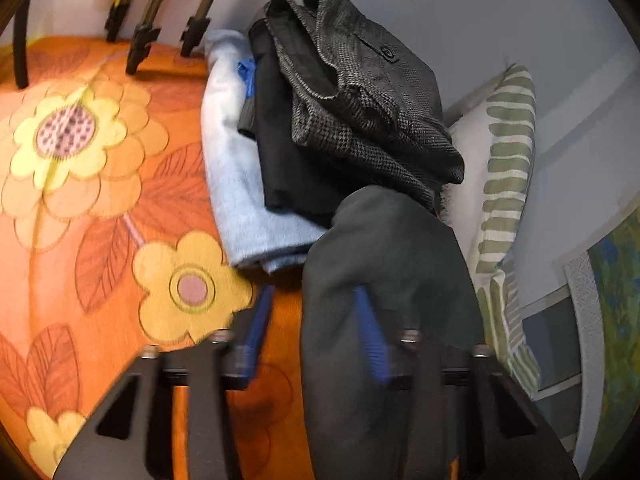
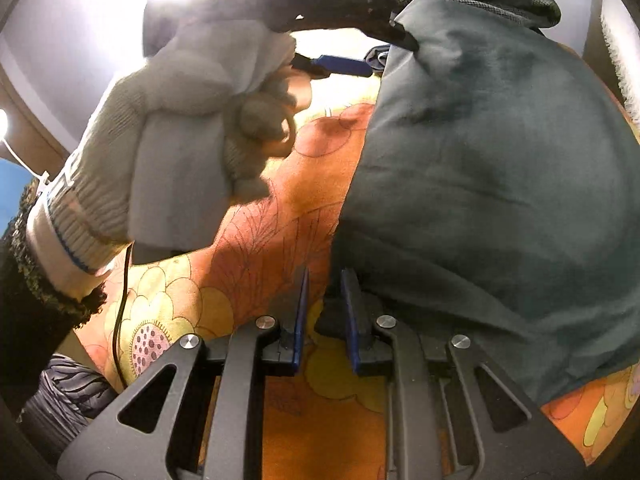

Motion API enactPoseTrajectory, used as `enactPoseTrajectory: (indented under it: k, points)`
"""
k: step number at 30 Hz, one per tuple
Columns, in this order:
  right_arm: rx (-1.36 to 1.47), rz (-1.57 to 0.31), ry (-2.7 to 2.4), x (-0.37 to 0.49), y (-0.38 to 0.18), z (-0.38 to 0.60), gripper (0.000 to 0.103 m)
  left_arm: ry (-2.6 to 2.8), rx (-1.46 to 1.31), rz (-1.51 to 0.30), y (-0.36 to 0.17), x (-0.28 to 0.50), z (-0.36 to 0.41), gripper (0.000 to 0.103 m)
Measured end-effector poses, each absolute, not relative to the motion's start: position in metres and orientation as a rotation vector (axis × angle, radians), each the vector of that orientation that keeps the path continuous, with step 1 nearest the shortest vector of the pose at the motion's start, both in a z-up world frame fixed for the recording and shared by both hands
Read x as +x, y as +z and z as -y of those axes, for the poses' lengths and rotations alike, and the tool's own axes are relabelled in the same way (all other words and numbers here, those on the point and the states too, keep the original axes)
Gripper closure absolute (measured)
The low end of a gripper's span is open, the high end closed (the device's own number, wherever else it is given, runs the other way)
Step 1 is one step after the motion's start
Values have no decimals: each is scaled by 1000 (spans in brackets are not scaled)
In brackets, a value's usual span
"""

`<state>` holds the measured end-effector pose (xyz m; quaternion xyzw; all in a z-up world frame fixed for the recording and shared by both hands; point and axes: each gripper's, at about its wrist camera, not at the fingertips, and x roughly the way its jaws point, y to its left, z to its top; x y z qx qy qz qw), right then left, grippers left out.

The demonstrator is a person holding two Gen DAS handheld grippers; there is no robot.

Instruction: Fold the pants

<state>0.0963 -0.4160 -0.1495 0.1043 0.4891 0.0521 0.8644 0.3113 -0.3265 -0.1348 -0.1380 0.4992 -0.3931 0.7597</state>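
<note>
The dark teal-grey pants lie on the orange flowered bedspread, reaching up against a pile of folded clothes. In the left wrist view my left gripper is open, its right blue finger pressed on the pants fabric and its left finger over the bedspread. In the right wrist view the pants fill the right half. My right gripper stands nearly shut at the pants' lower left edge, with a thin gap between the blue pads; fabric touches the right pad. The left gripper shows at the pants' far edge.
A stack of folded clothes sits at the back: a grey houndstooth garment, a black one and a light blue one. A green-striped pillow leans to the right. A gloved hand holds the left gripper.
</note>
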Motion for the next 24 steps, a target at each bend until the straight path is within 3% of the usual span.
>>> enactPoseTrajectory:
  k: [2,4,11,14,19,22,23,24]
  points:
    - [209,-1023,114,94,-150,415,86,-847,-281,-1073,-131,314,331,93]
    - [209,-1020,118,94,-151,417,86,-833,-267,-1044,-125,316,333,96]
    - [244,-1020,147,97,-155,431,86,-783,-229,-1016,-112,323,329,96]
    - [241,-1027,156,96,-155,437,86,-774,-187,-1015,-107,317,321,91]
    - [266,-994,191,82,-141,446,86,-760,-128,-1006,-99,298,313,75]
    - [223,-907,173,69,-119,449,86,-754,-125,-1020,-99,287,313,56]
    - [217,-880,156,67,-111,457,82,-754,-127,-1030,-101,282,311,54]
    - [223,-855,136,65,-104,467,70,-760,-130,-1039,-101,279,311,54]
